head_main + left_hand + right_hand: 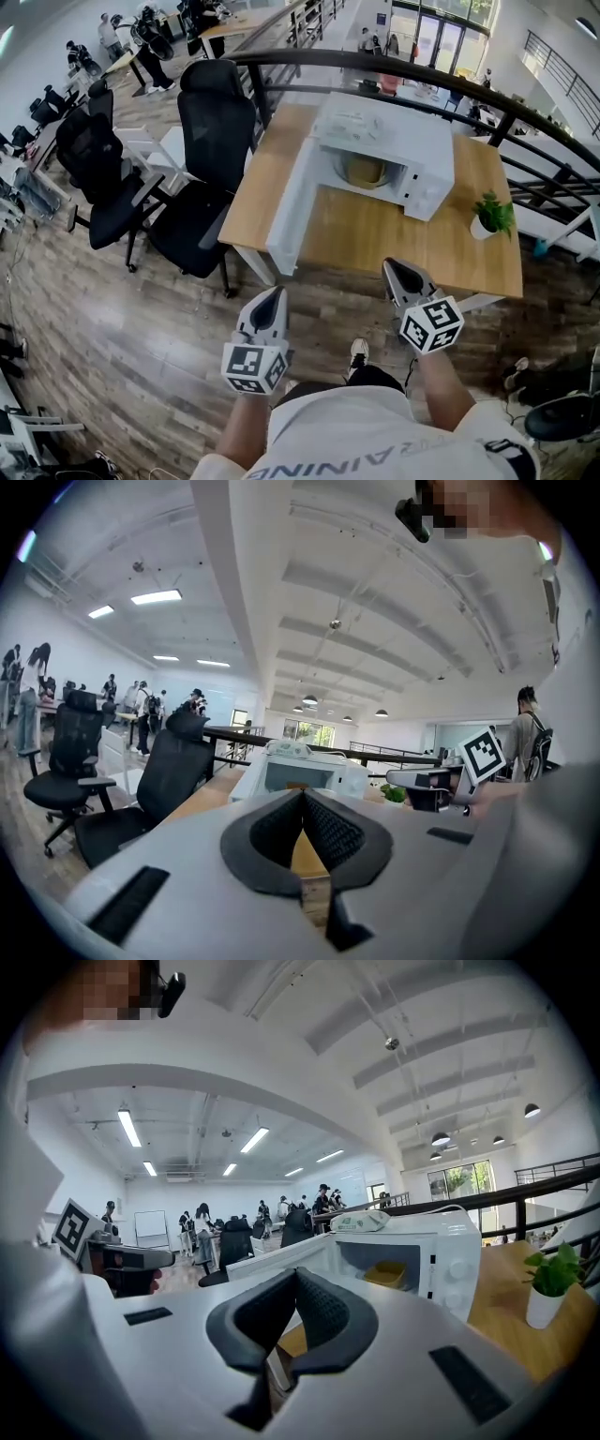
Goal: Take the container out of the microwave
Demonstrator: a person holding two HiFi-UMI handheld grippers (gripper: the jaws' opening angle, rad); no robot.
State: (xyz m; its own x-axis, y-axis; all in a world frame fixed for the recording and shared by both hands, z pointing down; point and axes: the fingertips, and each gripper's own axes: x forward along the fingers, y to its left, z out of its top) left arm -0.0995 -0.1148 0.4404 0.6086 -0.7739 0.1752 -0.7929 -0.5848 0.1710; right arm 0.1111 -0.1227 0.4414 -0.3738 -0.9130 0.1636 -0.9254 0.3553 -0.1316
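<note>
— Where is the container (364, 172), and which way does it point?

— It sits inside the cavity of the white microwave (417, 145), which stands on the wooden bench (375, 244); the oven's mouth faces the person, and its door (291, 202) hangs wide open at the left of the head view; the container looks yellowish and roundish, so no long axis can be made out.

— And the hands?

— Both are held low and in front of the body, short of the bench edge, well apart from the microwave; the left claw (275, 292) and the right claw (398, 270) point forward at the oven, nearly level, side by side; each is clenched on nothing, pads meeting at the tips.

— What is hard to see?

— The cavity's roof and shadow hide much of the container; the right gripper view shows only its yellow near side; a small potted plant (489, 216) stands to the right of the microwave.
</note>
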